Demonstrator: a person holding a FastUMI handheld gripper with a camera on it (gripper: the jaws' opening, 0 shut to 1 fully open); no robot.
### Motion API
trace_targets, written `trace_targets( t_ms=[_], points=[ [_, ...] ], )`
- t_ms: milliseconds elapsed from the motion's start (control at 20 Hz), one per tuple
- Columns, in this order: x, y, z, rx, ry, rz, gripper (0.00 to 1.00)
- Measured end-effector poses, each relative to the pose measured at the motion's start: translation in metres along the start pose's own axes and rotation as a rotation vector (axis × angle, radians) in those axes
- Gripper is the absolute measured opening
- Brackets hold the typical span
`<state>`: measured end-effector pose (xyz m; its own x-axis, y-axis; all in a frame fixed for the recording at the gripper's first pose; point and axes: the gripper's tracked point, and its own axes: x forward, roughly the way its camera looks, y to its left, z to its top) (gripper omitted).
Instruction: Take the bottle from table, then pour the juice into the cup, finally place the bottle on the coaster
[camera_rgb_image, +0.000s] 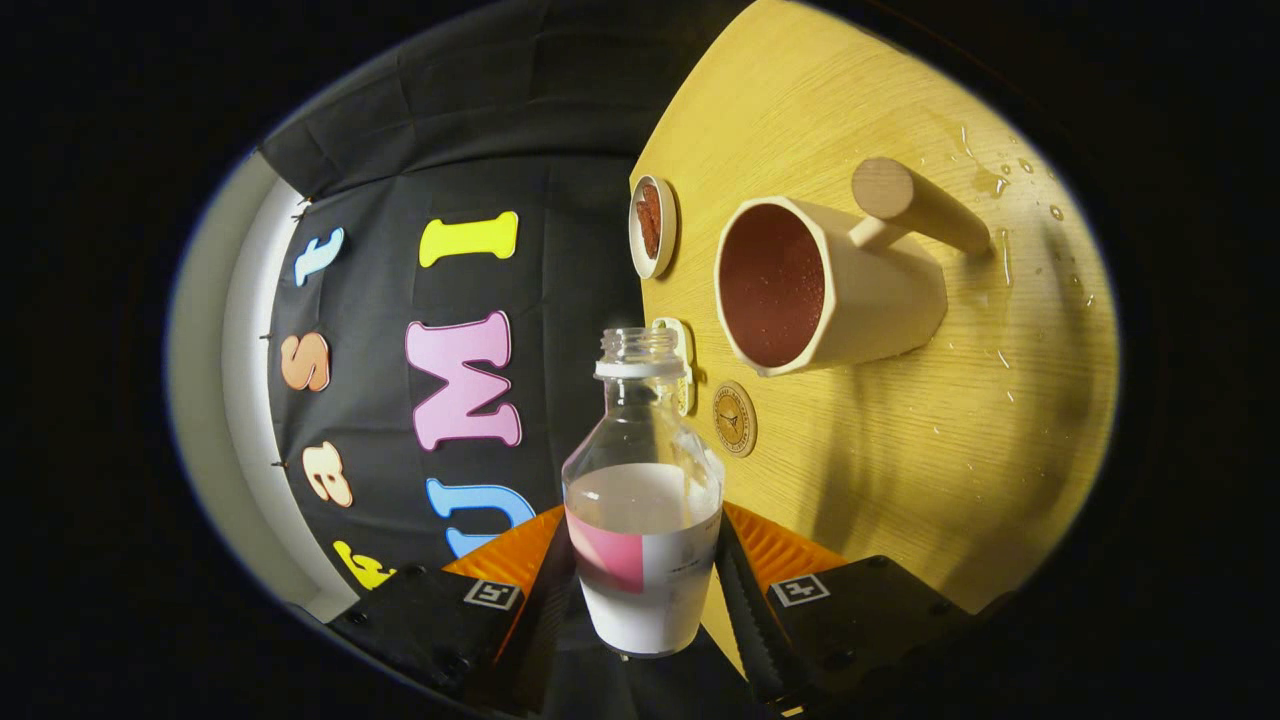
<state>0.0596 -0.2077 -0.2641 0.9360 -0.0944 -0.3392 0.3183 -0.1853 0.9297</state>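
My gripper (645, 565) is shut on a clear, uncapped bottle (642, 500) with white liquid in its lower half and a pink and white label. Both fingers (770, 560) press on its sides. The view is rolled, so the wooden table (900, 450) stands along the bottle's right side. Beyond the fingers a beige cup (830, 285) with a wooden handle (915, 205) turns its open mouth, red-brown inside, towards the bottle's neck. The bottle's mouth is beside and apart from the cup's rim. A small round brown coaster (734, 418) lies on the table between bottle and cup.
A small white dish (653, 226) with something brown in it sits beyond the cup near the table's edge. A white object (686, 365) is partly hidden behind the bottle's neck. Drops of liquid (990, 180) lie on the table past the cup's handle.
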Motion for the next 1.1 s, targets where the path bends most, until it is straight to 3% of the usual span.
trace_targets(
  t_ms=[1100],
  points=[
    [0.004,0.014,0.004,0.200,-0.019,0.034,0.75]
  ],
)
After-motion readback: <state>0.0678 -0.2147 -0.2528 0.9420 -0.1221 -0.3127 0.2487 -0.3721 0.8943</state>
